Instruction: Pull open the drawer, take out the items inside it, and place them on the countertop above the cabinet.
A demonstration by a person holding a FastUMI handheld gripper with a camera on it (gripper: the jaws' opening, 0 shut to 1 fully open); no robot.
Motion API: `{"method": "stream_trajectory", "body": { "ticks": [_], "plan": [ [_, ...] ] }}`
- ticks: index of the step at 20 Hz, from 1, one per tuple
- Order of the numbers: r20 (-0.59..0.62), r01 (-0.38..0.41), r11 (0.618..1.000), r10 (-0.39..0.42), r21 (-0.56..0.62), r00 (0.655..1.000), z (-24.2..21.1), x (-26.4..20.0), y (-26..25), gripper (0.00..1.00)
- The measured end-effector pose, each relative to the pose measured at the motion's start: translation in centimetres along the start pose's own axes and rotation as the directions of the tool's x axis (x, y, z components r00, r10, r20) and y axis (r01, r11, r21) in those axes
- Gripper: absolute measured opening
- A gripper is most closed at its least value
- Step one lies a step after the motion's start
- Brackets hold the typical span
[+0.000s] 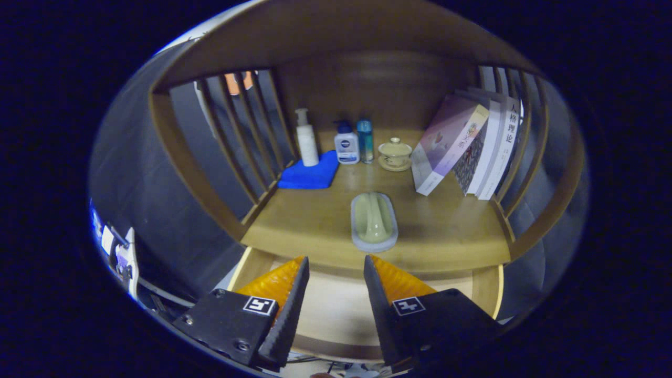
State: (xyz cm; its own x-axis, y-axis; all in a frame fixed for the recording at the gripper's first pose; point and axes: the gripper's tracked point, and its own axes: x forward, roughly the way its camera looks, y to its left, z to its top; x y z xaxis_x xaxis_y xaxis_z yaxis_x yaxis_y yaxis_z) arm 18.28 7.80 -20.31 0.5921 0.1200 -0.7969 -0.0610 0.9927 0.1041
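**A:** Where's the gripper at?

**B:** Its fingers stand apart with nothing between them, hovering over the pulled-out drawer, which sits below the near edge of the countertop.

**A:** And the item?

**B:** A pale green oblong dish with a ridged lid, maybe a soap box, lies on the countertop just beyond the fingers, near the front edge. What I can see of the drawer floor looks bare, though the fingers hide part of it.

**A:** So which step is this?

**B:** My guess is the placing step is done, or nearly. The dish rests free of both fingers.

**A:** What's farther back?

**B:** A blue cloth at far left with a white pump bottle on it, then a white bottle with a blue cap, a slim blue bottle, and a lidded teacup on a saucer. Leaning books stand at right.

**A:** Next move?

**B:** Probably tilt down and check the hidden drawer corners. If anything remains, go in with the jaws wide and clear the countertop lip on the way up.
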Motion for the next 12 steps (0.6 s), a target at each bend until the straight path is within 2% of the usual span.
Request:
{"method": "stream_trajectory", "body": {
  "ticks": [3, 4, 6, 7, 8, 11, 12],
  "plan": [
    [0.071, -0.047, 0.999, 0.049, -0.025, 0.996, -1.0, -3.8, 1.5, 0.67],
    [0.105, -0.062, 0.997, 0.066, -0.037, 0.992, -1.1, -4.9, 2.1, 0.72],
    [0.183, -0.081, 0.995, 0.091, -0.062, 0.979, -1.4, -7.1, 2.9, 0.73],
    [0.219, -0.093, 0.993, 0.107, -0.073, 0.97, -1.9, -7.8, 3.4, 0.73],
    [0.256, -0.108, 0.991, 0.126, -0.083, 0.958, -2.6, -8.6, 3.9, 0.78],
    [0.368, -0.132, 0.984, 0.167, -0.119, 0.915, -4.4, -10.4, 4.7, 0.79],
    [0.402, -0.125, 0.983, 0.168, -0.132, 0.9, -5.1, -10.7, 4.6, 0.84]
  ]
}}
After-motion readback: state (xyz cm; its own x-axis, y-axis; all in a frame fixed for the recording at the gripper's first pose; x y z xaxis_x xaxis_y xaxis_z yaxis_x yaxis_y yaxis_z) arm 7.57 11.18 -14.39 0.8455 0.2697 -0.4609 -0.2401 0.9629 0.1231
